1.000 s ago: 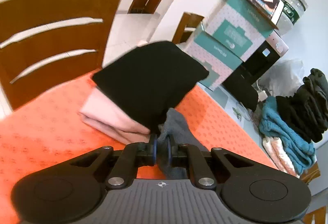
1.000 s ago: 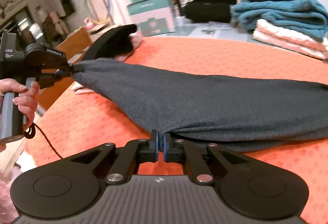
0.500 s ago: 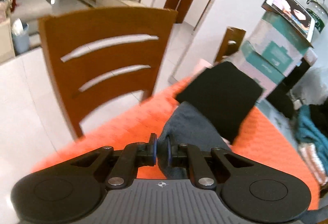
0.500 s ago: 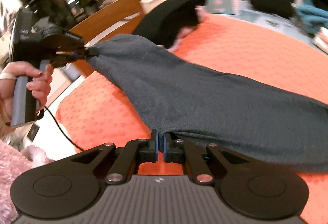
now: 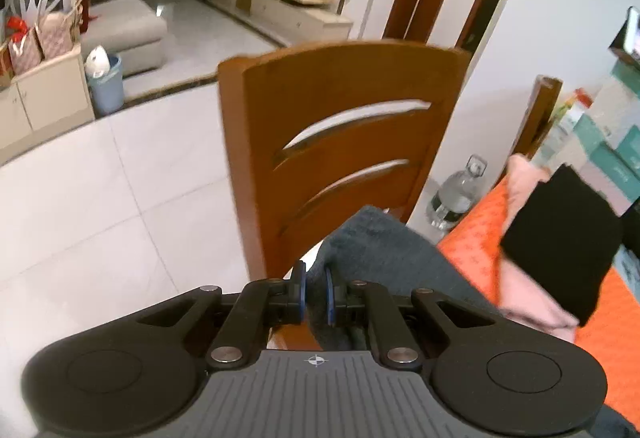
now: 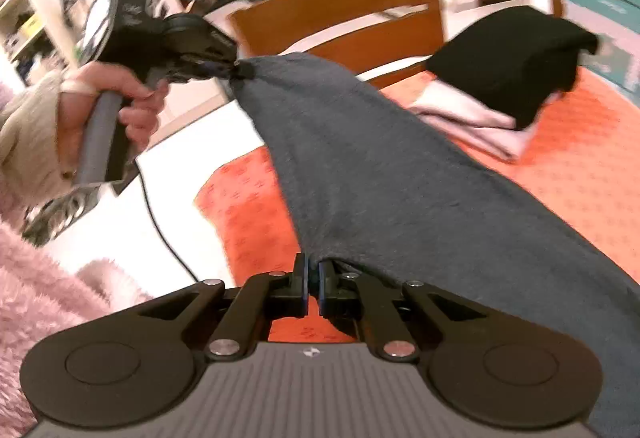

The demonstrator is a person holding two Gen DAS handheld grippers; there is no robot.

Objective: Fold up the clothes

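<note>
A dark grey garment (image 6: 400,173) stretches across the orange tablecloth (image 6: 248,213). My right gripper (image 6: 313,274) is shut on its near edge. My left gripper (image 5: 314,290) is shut on another corner of the grey garment (image 5: 384,250) and holds it up past the table's edge; it shows in the right wrist view (image 6: 236,67) too. A folded black garment (image 6: 516,57) lies on a folded pink one (image 6: 472,121) at the table's far side.
A wooden chair (image 5: 340,141) stands at the table's edge, just beyond my left gripper. A water bottle (image 5: 456,197) stands on the tiled floor. Teal boxes (image 5: 616,133) stand at the far right. A second chair (image 5: 540,113) is behind.
Both grippers have pulled the grey garment back and to the left, off the table's edge. The left gripper now faces the chair and the floor instead of the table.
</note>
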